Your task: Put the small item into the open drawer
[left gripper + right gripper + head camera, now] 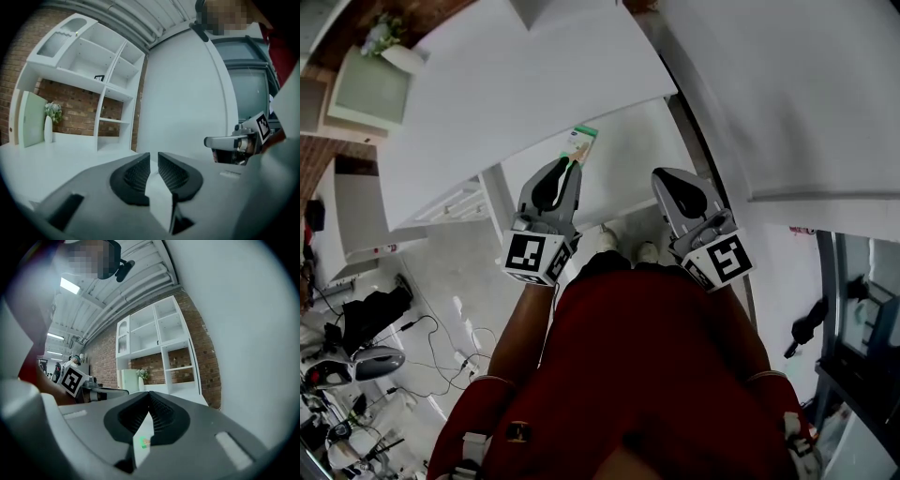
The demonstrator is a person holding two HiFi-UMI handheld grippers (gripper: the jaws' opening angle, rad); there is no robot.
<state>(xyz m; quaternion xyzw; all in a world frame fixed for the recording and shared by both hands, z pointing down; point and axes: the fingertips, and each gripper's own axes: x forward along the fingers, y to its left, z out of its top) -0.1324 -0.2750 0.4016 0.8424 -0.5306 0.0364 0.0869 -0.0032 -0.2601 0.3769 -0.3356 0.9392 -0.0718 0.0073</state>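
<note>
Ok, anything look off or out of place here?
Nothing spilled or damaged. One oddity: besides the small item clamped in the left hand-held gripper, the right hand-held gripper has its jaws closed on a white sliver with a green mark; what it is I can't tell.

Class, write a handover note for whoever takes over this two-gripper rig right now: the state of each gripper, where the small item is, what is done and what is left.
Left gripper: shut on the small packet, white with a green end, held in the air in front of the person.
Right gripper: jaws together, with a thin white piece with a green mark between them.
Done: the packet is picked up.
Left: no view clearly shows the open drawer. Find it, then put the packet in.
</note>
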